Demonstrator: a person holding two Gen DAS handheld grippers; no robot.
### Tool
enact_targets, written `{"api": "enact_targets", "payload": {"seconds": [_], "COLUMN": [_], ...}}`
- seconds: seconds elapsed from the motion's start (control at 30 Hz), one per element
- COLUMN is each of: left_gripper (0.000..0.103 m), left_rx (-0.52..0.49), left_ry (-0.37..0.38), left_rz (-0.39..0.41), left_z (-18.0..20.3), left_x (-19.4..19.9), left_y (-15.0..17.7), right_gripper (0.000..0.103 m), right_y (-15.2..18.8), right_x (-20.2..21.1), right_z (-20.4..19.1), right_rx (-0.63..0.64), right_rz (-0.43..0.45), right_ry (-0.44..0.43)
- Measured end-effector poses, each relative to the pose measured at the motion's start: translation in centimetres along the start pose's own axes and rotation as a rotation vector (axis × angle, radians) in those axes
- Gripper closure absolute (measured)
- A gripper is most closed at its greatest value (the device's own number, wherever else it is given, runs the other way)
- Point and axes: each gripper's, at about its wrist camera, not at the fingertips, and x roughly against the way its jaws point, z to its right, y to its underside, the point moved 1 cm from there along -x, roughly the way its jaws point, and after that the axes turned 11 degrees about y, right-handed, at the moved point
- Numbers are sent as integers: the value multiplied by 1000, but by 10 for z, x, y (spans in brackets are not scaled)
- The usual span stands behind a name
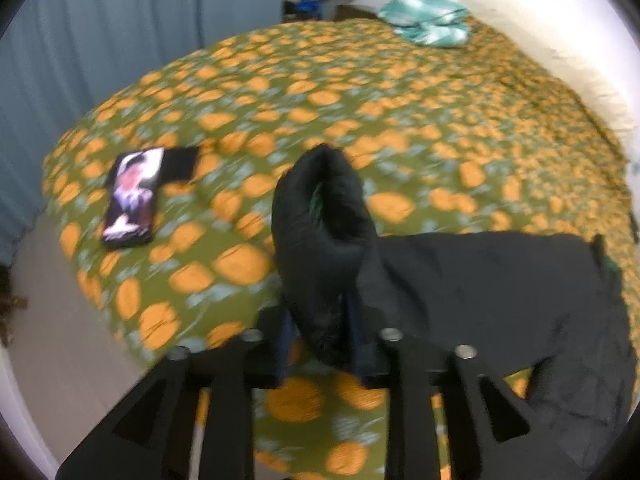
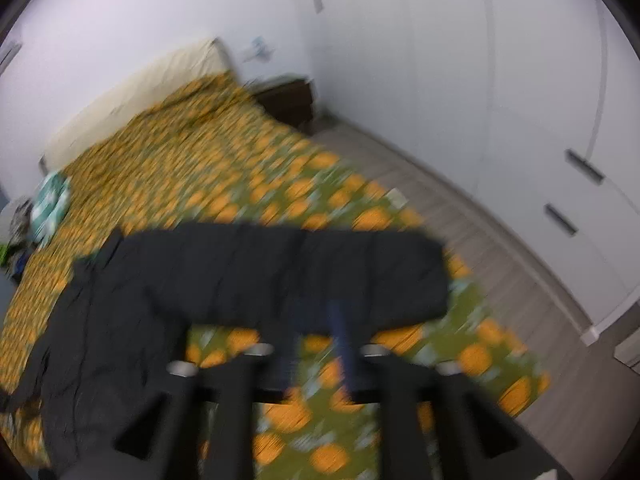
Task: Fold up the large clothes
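Note:
A large black garment lies flat on the bed, and the right wrist view shows it as a long dark band across the cover. One bunched end of it stands up as a loop between the fingers of my left gripper. The jaws sit apart around that cloth and do not visibly pinch it. My right gripper hovers over the garment's near edge, open, with only the bedcover showing between its fingers. Both views are blurred.
The bed wears a green cover with orange blobs. A phone lies on it at the left and a teal cloth at the far end. A grey curtain, white wardrobes, a dark nightstand and wooden floor surround the bed.

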Motion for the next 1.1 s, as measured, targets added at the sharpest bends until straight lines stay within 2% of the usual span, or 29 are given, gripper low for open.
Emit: {"api": "enact_targets", "payload": {"seconds": [0.03,0.07,0.1,0.17,0.2,0.27,0.3,0.4,0.47,0.5,0.53,0.57,0.6,0.63,0.67,0.7,0.77,0.9,1.0,1.1], "left_gripper": [52,43,40,38,33,29,28,28,28,29,30,41,72,81,86,90,92,93,92,87], "left_rx": [5,4,-7,-54,-93,-161,-224,-332,-375,-420,-441,-458,-465,-466,-455,-413,-387,-408,-430,-464], "left_ry": [2,15,35,133,226,336,401,514,547,542,528,516,515,493,482,509,517,493,480,463], "left_rz": [1,5,6,-35,-88,-176,-237,-361,-423,-455,-461,-468,-491,-492,-493,-499,-488,-467,-464,-430], "left_z": [-5,-7,-5,3,21,48,74,128,151,167,174,181,187,189,188,185,179,173,177,187], "left_x": [1,5,14,22,28,31,34,32,22,15,12,8,1,-3,-7,-10,-8,-1,-9,-2], "left_y": [3,9,19,35,56,85,112,168,190,205,212,220,225,227,228,224,219,219,224,221], "right_gripper": [38,38,38,38,38,38,38,38,37,40,57,78,80,83,84,85,85,85,85,76], "right_y": [10,21,33,54,70,97,111,140,148,147,147,147,147,144,146,145,151,164,169,168], "right_x": [1,1,-1,-5,-8,-14,-16,-22,-26,-28,-29,-26,-22,-18,-12,-8,4,22,14,7], "right_z": [-9,-17,-26,-44,-56,-77,-90,-115,-123,-124,-126,-128,-129,-129,-133,-135,-140,-134,-127,-124], "right_rx": [17,34,59,103,134,206,253,343,356,359,365,382,389,398,425,440,461,494,457,415], "right_rz": [-21,-45,-85,-172,-229,-315,-348,-402,-415,-418,-418,-412,-405,-397,-379,-373,-369,-375,-377,-374], "right_ry": [-28,-55,-98,-199,-260,-339,-368,-417,-413,-415,-417,-413,-416,-414,-406,-405,-417,-428,-409,-396]}}
